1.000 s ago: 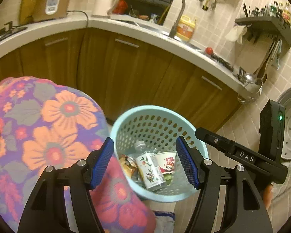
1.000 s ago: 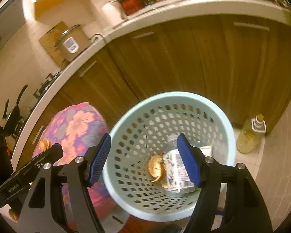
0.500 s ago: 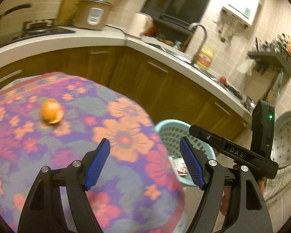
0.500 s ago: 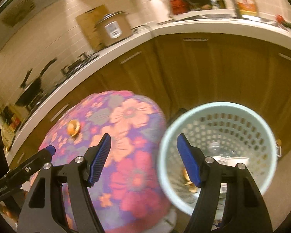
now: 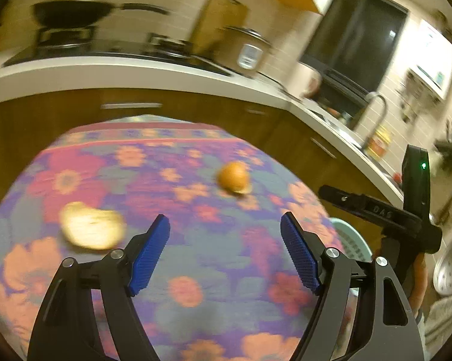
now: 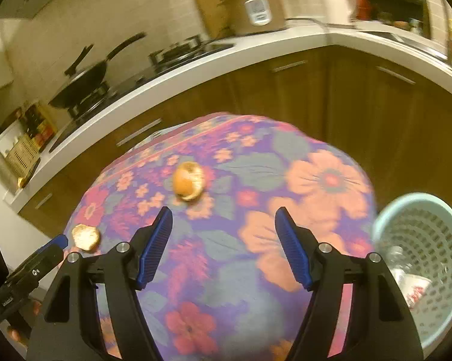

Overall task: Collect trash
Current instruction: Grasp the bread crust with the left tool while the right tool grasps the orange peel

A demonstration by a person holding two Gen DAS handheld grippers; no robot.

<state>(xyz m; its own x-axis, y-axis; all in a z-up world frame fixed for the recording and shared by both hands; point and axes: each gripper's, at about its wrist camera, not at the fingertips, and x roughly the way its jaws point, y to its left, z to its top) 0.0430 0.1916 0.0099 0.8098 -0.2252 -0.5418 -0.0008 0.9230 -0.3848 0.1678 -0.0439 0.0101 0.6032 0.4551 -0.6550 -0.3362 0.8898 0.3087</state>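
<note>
Two orange peels on the flowered tablecloth (image 6: 325, 180): rounded peel (image 6: 189, 185) mid-table, flat peel (image 6: 85, 237) near the table's left edge, well apart. Right wrist view alone shows inside the blue bin (image 6: 421, 231) beside the table: a cup and clear plastic. Left view catches only the bin's rim, plus the window (image 5: 355, 39). Left gripper (image 5: 225, 252) jaws wide, just been opening, nothing between them. Right gripper (image 6: 223, 245) wide apart, empty, above the cloth.
</note>
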